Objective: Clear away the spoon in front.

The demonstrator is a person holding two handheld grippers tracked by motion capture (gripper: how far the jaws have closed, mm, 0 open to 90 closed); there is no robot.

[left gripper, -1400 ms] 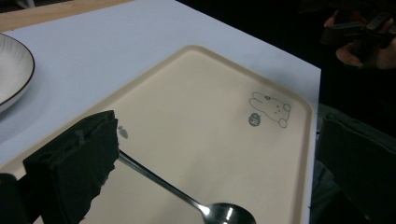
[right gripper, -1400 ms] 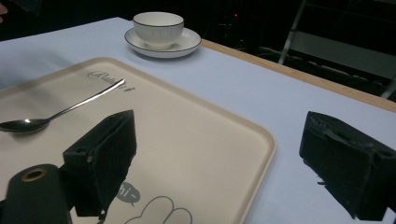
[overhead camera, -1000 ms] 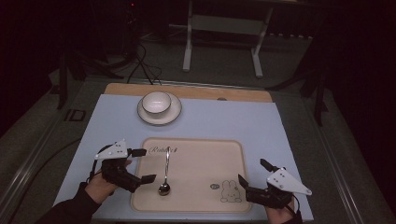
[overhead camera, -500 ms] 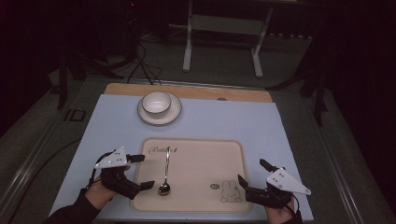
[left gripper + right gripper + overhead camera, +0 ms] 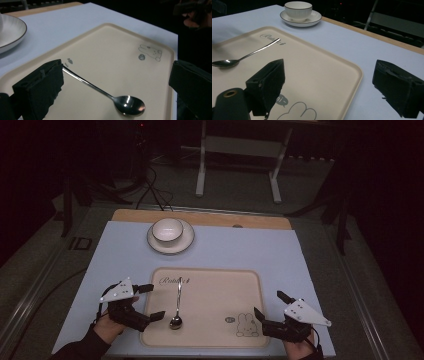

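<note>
Both hand-held grippers gape wide, empty, at the tray's [image 5: 250, 285] lower corners.
Left hand-held gripper [image 5: 150, 301] flanks the spoon [image 5: 177, 306] without touching; right hand-held gripper [image 5: 271, 304] holds nothing.

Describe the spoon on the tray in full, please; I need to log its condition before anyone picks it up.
The spoon is a slim, shiny one that looks like polished metal, with a long thin handle and a small oval bowl. It lies flat on the beige tray, in the tray's left half, bowl facing up and toward the person, handle pointing away toward the printed script. Its bowl looks clean, catching a highlight. Nothing grips it: the left tongs stand open beside it, apart from it.
</note>
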